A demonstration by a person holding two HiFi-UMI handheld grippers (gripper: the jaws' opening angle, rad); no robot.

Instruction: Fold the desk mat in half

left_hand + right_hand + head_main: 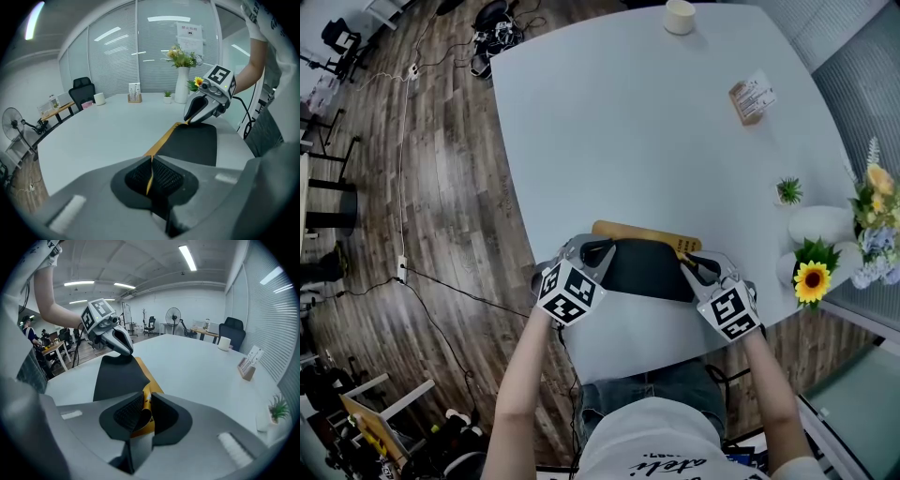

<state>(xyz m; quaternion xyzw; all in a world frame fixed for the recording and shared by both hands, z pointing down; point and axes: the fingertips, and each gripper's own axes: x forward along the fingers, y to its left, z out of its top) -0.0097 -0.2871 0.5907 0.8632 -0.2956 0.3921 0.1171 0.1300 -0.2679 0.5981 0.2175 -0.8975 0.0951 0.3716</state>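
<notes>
Head view, mat: the mat [652,270] lay at the near edge of the counter [656,122], just in front of the person. Its black face was up and a tan strip showed along its far side.
Head view, tongs: the left tongs [598,251] and the right tongs [692,265] sat at two corners of the mat, one on each side.
Head view, surface: the counter was pale, smooth and mostly bare. A cup [680,16], a card stand [751,98], a small plant [787,191] and flowers [813,279] stood well apart from the mat, and a wood floor [441,187] lay around the counter.
Left gripper view, grip: the left tongs [151,176] were pressed together on a thin tan edge of the mat [194,143]. That edge ran on to the right tongs [190,119].
Left gripper view, handling: the sheet looked thin, light and limp. It would likely sag between holds, so the two corners of one edge seemed the right places to take it.
Left gripper view, room: there were glass walls with blinds, a vase [182,86], an office chair [82,93] and a fan [11,124].
Right gripper view, grip: the right tongs [143,411] pinched a corner of the mat [119,376], which curled between the pads, so it was soft, not stiff. The left tongs [125,350] held the other corner.
Right gripper view, handling: the black face looked rubbery, so it was probably grippy on the counter rather than slippery. The mat did not look fragile.
Right gripper view, room: it was an open office with ceiling strip lights and window blinds at the right.
</notes>
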